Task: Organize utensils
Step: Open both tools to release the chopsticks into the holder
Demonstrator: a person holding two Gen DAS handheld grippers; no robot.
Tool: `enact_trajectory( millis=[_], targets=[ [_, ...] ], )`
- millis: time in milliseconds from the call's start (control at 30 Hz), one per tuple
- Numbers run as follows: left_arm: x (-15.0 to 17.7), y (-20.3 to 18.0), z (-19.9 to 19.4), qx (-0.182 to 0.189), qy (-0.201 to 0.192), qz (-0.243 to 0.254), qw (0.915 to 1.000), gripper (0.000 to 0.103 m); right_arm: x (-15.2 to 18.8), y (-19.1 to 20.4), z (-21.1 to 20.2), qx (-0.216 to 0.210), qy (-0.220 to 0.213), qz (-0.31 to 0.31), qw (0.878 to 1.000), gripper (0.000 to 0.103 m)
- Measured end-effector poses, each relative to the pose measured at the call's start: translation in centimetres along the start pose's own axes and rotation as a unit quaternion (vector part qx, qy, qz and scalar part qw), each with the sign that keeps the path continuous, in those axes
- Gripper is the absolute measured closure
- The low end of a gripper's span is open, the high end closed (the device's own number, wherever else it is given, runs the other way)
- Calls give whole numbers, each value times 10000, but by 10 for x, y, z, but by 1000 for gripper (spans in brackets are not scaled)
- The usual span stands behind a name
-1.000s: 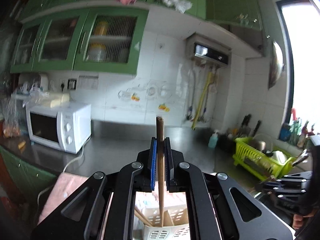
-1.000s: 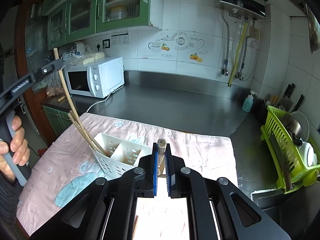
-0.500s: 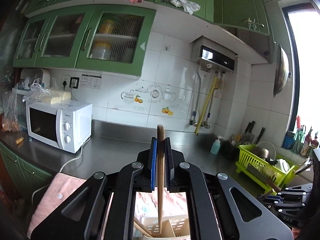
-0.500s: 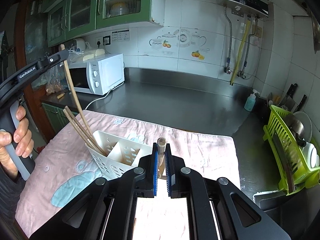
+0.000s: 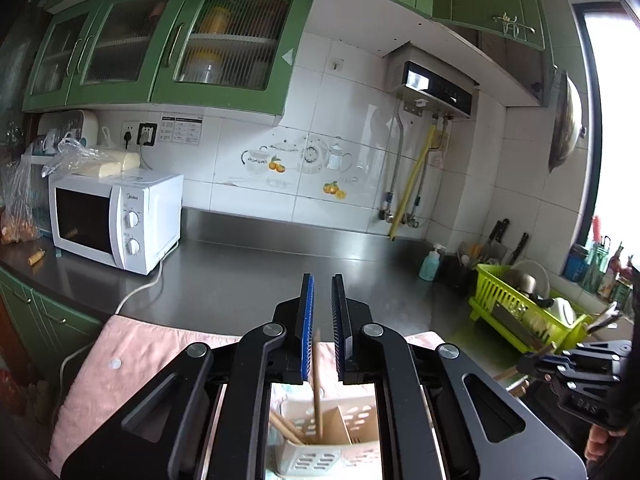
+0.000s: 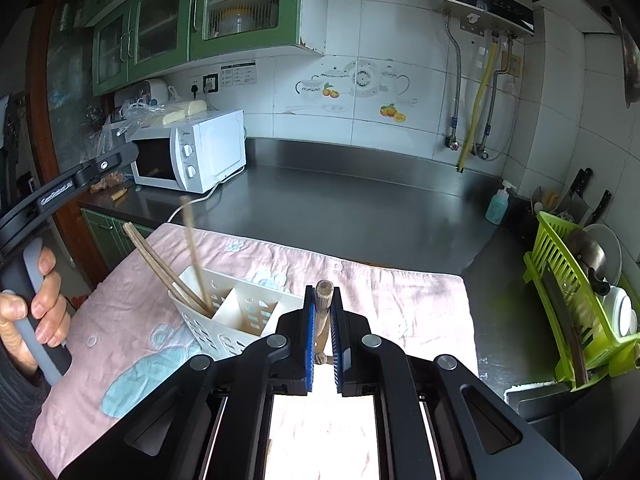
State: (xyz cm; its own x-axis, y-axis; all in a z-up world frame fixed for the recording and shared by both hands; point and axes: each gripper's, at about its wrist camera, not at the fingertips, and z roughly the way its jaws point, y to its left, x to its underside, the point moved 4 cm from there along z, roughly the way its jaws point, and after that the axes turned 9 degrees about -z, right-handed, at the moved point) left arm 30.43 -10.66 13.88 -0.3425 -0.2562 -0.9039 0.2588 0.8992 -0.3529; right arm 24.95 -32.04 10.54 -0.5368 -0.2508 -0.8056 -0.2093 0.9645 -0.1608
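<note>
A white slotted utensil holder (image 6: 236,322) stands on a pink cloth (image 6: 380,292); it also shows below my left gripper in the left wrist view (image 5: 324,436). Wooden chopsticks (image 6: 160,270) lean in its left compartment. One more chopstick (image 6: 194,248) stands blurred in that compartment, free of my left gripper (image 5: 322,308), which is open above it; the same chopstick (image 5: 317,384) shows between the jaws. My right gripper (image 6: 322,320) is shut on a wooden chopstick (image 6: 322,300), held upright right of the holder.
A white microwave (image 6: 192,152) sits at the back left of the steel counter (image 6: 360,200). A green dish rack (image 6: 580,300) with dishes stands at the right. A soap bottle (image 6: 498,204) and knives are by the back right wall.
My left gripper has opened and let go of its chopstick, which has dropped into the holder's left compartment. The right gripper has kept its chopstick and stayed about still.
</note>
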Motion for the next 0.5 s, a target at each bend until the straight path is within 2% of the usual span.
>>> enact_trajectory(
  millis=[100, 333, 500],
  targets=[
    [4, 1, -14, 6, 14, 7, 10000, 83, -1, 2, 0, 10, 34, -13, 10000, 96],
    [16, -1, -43, 50, 59, 217, 9997, 79, -8, 5, -9, 52, 48, -45, 10000, 97],
    [26, -1, -51, 34, 236, 281, 9993, 75, -11, 7, -4, -251, 308, -53, 9992, 96]
  ],
)
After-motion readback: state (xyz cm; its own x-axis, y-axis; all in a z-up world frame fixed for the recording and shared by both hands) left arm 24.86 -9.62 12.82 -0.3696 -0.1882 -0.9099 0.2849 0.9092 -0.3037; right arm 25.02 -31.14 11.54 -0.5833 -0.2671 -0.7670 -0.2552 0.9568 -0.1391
